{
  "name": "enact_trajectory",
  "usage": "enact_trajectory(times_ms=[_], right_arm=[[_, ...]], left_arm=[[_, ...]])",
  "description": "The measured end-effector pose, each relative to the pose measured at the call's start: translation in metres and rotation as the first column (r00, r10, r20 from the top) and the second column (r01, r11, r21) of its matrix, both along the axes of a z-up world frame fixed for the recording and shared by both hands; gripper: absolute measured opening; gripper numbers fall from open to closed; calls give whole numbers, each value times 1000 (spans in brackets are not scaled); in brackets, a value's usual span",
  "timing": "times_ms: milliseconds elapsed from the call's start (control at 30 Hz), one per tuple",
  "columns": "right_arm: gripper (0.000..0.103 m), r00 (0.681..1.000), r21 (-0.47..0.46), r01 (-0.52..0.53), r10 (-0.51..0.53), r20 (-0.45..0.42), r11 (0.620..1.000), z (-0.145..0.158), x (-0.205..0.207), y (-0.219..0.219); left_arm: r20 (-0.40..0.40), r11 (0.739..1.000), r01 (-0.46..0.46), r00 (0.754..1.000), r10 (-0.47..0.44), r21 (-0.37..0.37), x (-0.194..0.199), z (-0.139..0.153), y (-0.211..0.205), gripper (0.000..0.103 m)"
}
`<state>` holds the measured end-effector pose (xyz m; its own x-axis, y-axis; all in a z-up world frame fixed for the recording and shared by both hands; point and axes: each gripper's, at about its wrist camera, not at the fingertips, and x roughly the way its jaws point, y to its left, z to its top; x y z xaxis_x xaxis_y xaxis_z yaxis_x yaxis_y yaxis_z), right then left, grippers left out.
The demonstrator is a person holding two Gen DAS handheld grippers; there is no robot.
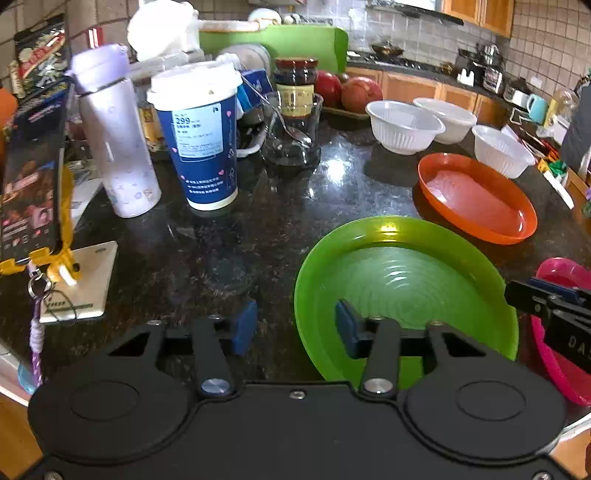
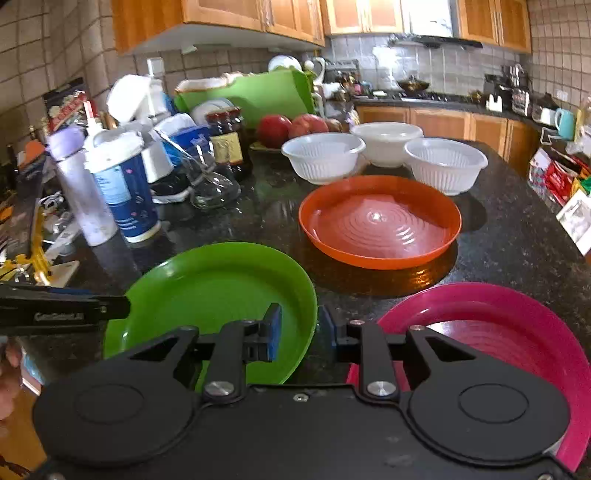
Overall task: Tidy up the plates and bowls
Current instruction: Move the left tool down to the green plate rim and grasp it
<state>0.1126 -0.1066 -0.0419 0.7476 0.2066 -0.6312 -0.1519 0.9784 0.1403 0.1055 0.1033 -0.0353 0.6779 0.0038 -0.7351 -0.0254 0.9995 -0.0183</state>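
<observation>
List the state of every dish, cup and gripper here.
Green plate: on counter, empty.
Orange plate: on counter, empty.
Pink plate: on counter, empty.
White bowls: three, upright, unstacked.
Paper cup: upright, lidded.
Left gripper: open, straddling green plate's rim.
Right gripper: open, narrower, straddling its other rim.

Tiled walls [image 2: 44,62], wooden cabinets [image 2: 221,14], dark, seemingly granite counter [image 2: 517,229].

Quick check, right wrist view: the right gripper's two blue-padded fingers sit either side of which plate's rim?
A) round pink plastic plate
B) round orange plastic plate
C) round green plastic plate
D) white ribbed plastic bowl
C: the right gripper has one blue pad over the inside of the round green plastic plate and the other just outside its right rim; the round pink plastic plate lies further right.
</observation>
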Motion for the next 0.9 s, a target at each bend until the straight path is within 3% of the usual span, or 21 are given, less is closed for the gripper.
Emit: enact_trajectory(times_ms=[367, 467, 667, 900], right_arm=[[26, 998, -38, 24, -26, -54, 999, -13, 23, 7], [22, 997, -45, 24, -27, -67, 999, -17, 27, 9], [15, 995, -50, 24, -28, -94, 998, -22, 33, 13], [15, 996, -50, 8, -13, -91, 999, -22, 35, 23]], left_arm=[[-68, 996, 78, 994, -80, -31, 20, -11, 10, 46], [-81, 994, 104, 991, -106, -29, 24, -13, 9, 42], [-73, 991, 132, 988, -133, -28, 28, -14, 10, 41], [-69, 992, 123, 990, -126, -34, 27, -14, 22, 41]])
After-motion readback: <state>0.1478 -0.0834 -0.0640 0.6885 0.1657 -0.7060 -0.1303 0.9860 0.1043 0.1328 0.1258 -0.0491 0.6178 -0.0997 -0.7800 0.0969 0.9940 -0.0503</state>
